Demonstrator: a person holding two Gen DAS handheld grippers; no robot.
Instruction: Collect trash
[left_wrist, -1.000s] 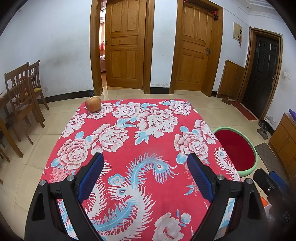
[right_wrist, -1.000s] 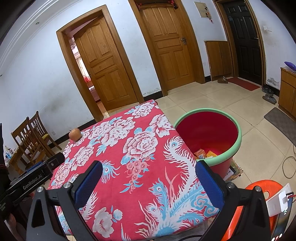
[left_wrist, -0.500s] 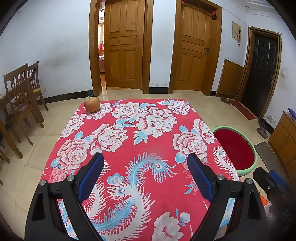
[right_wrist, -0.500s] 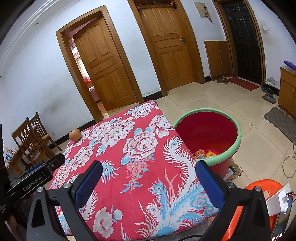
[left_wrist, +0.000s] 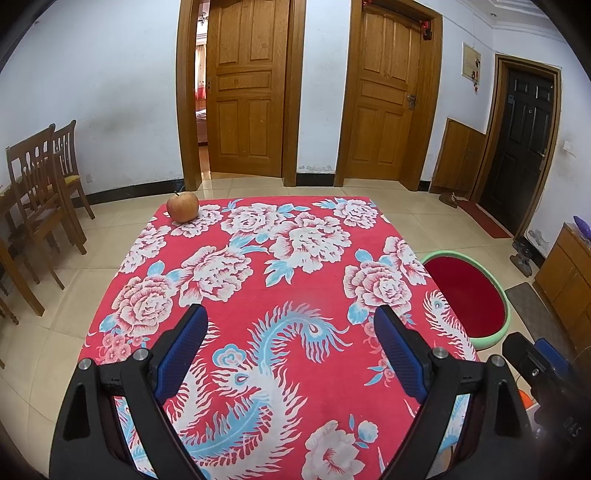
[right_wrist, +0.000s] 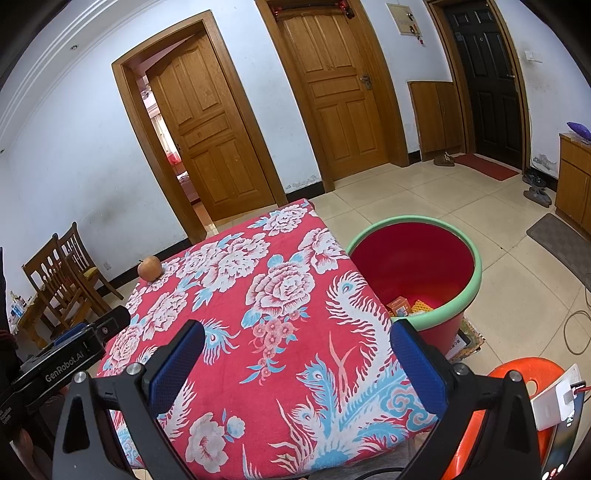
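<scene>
Left wrist: left gripper (left_wrist: 290, 325) jaws wide apart, empty, above red floral tablecloth (left_wrist: 258, 280). Round reddish apple (left_wrist: 182, 206) at far left corner.

Right wrist: right gripper (right_wrist: 295, 341) spread wide, empty. Red green-rimmed plastic bucket (right_wrist: 469, 288) beside table holds small packets (right_wrist: 408, 306).

Matt woven cloth (left_wrist: 258, 295) over the table, red with printed flowers, slightly napped. Smooth, faintly glossy skin on the apple (left_wrist: 182, 206). Glossy plastic on the red bucket (right_wrist: 417, 266), pale green at the rim. Varnished wood on the doors (left_wrist: 255, 88) and chairs (left_wrist: 40, 192) (a satin sheen). Polished tile on the floor (right_wrist: 498, 258). Matt black plastic on the left gripper (left_wrist: 290, 334) and right gripper (right_wrist: 295, 347), blue pads (left_wrist: 397, 350) finely textured.
</scene>
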